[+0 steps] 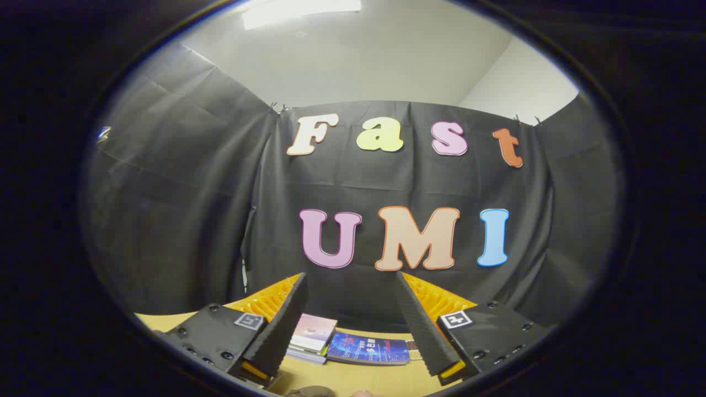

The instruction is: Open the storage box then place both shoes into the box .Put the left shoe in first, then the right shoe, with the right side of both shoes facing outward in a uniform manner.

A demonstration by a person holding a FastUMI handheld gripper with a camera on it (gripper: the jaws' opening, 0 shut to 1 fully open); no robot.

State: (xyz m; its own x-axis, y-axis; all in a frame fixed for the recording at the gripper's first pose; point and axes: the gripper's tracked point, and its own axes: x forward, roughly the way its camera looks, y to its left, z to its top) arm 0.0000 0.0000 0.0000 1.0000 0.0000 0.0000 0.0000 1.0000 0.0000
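Note:
My gripper [351,281] is held high and tilted up toward the booth's back wall, open, with nothing between its two fingers [284,325]. Between and below the fingers I see a strip of the wooden table [353,377]. Right at the near edge of the table, a small dark rounded shape [309,391] and a pale one [361,393] peek in; I cannot tell what they are.
A small stack of books [311,337] with a pink cover on top lies on the table by the back wall. A blue book [368,349] lies flat just right of it. The black cloth wall stands close behind them.

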